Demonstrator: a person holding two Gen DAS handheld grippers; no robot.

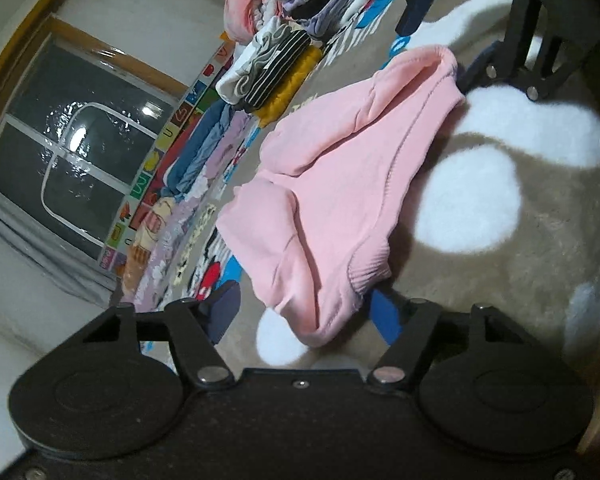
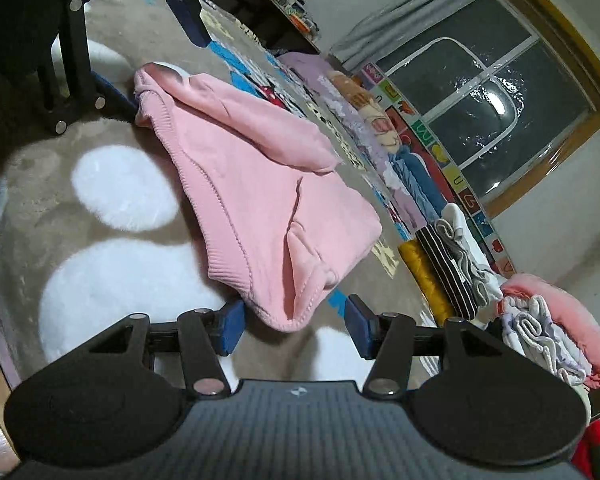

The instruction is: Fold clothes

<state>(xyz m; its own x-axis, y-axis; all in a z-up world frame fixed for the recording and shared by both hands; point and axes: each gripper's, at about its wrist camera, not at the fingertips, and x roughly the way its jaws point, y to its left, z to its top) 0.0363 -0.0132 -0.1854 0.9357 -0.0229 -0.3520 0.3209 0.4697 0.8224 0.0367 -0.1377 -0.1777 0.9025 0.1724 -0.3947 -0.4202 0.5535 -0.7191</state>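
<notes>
On a beige rug (image 2: 28, 184) with white round patches: a pink sweatshirt (image 1: 332, 184), loosely folded into a rumpled strip with its ribbed hem (image 2: 228, 268) turned toward the rug's white patches.

At one end of that strip, the left gripper (image 1: 304, 316), fingers spread wide, one blue pad (image 1: 386, 312) just beside the ribbed corner and the other dark pad well off to the far side; pink cloth lying between them, not pinched.

At the opposite end, the right gripper (image 2: 294, 332), likewise spread, blue fingers (image 2: 232, 326) either side of the drooping pink corner, cloth lying between but not clamped.

Across from each wrist view, the other gripper's black linkage at the far end of the garment.

Beyond the sweatshirt, along a patterned play mat (image 2: 380, 200): a row of folded clothes (image 1: 276, 76), including mustard, striped, grey and white pieces, plus a pink bundle (image 2: 560, 320).

Behind that, a dark window (image 2: 500, 108) with a grey curtain (image 2: 412, 12).
</notes>
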